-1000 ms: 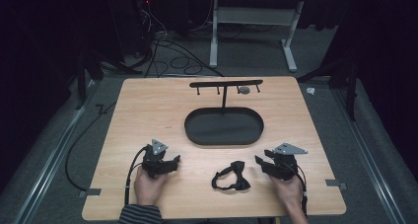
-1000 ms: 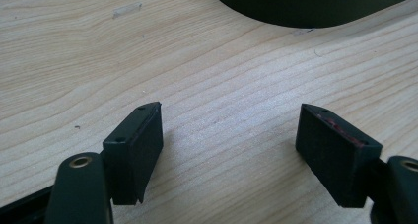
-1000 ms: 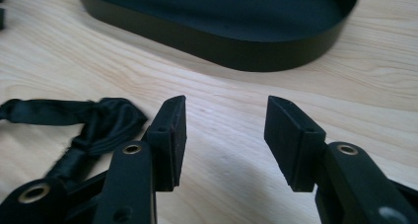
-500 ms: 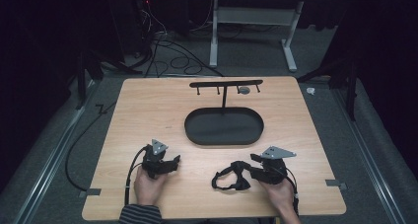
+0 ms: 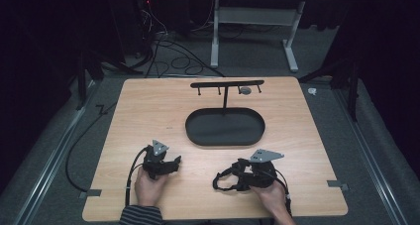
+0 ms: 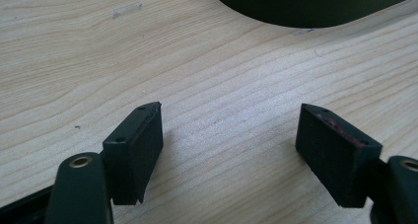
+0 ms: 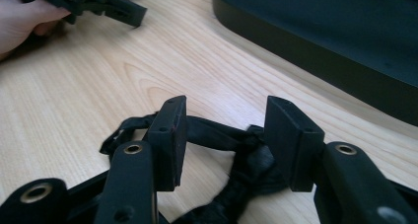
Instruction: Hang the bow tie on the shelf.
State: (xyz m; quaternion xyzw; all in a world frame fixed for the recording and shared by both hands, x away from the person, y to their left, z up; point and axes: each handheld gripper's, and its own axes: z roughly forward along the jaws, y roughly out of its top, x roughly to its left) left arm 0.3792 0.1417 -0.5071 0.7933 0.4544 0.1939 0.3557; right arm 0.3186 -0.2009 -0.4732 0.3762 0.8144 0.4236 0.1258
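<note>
On the pale wooden tabletop (image 5: 148,111), a black bow-shaped fabric piece with looping straps (image 5: 229,178) is lying near the front edge, a little right of centre, and the right tongs (image 5: 241,177) are reaching over it from the right. In the right gripper view the two black jaws are standing apart with the knotted middle of the black fabric piece (image 7: 246,150) sitting between them; the pads are not pressing on the cloth, so these tongs are open around it rather than gripping it. One strap is curling out to the left of the jaws and lying flat on the wood. The left tongs (image 5: 171,164) are resting on the tabletop near the front left, well apart from the fabric piece, held in the person's left hand (image 5: 148,185), whose striped sleeve (image 5: 141,216) is showing at the bottom edge. In the left gripper view the left tongs (image 6: 229,135) are gaping wide with bare wood between the pads. Behind both hands, near the middle of the tabletop, a black oval tray (image 5: 225,127) is sitting as the base of a thin black T-shaped stand with small hooks along its crossbar (image 5: 226,84); a small grey round object (image 5: 244,90) is hanging from that bar. The tray's dark rim (image 7: 315,56) is showing just beyond the right tongs.
</note>
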